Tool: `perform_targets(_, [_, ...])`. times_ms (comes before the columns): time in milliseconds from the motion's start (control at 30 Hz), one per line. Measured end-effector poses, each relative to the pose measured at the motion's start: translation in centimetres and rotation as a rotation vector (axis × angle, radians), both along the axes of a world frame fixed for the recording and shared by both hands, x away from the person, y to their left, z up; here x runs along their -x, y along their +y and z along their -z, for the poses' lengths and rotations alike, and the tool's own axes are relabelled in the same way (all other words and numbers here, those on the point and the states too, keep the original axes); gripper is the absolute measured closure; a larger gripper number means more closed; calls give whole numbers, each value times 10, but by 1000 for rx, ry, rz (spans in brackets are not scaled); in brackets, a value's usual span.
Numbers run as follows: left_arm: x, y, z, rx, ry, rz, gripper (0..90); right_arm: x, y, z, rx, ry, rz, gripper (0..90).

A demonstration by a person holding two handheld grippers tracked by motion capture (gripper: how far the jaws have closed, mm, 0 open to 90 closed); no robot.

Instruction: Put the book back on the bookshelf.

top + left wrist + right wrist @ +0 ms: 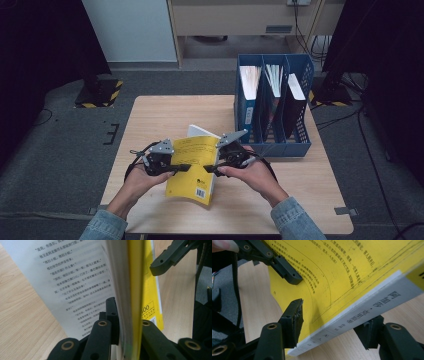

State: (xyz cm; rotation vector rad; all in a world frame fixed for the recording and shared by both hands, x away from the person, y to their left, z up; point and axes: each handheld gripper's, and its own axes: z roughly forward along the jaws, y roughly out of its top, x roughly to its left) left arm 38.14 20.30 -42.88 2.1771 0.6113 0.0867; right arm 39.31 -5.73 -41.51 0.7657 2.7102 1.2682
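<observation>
Yellow book [192,167], held just above the table [165,115] near the blue file rack [272,107]: our left gripper [125,340] clamps its pages, our right gripper [329,332] straddles its spine, jaws apart, so we should close squarely.

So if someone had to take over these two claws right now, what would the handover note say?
Left claw: shut on the book, pinching the yellow cover and a bundle of pages at the fore edge; one page hangs loose outside it.
Right claw: jaws straddle the book's spine, with a gap showing on the cover side, so treat it as not yet clamped.
Book: held tilted above the table, back cover up, near the front edge.
File rack: stands at the table's far right, and each of its slots already holds papers.
Done: book lifted. Left: probably slotting it into the rack; close the right claw first.
</observation>
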Motion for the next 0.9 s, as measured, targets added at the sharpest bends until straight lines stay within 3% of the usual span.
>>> perform_targets(167, [-1,1,1,7,-1,-1,862,-2,3,-3,12,0,0,469])
perform_targets(300, [0,-1,0,0,-6,7,862,-4,8,-2,52,5,-13,471])
perform_targets(500, [-3,-1,-1,-1,-8,1,862,-7,12,-2,67,1,9,551])
perform_targets(733, [-10,2,-7,5,-18,-18,860,-11,13,-10,65,-37,27,638])
perform_targets(900, [-17,3,-11,16,-29,-55,857,-17,16,-16,77,-73,70,682])
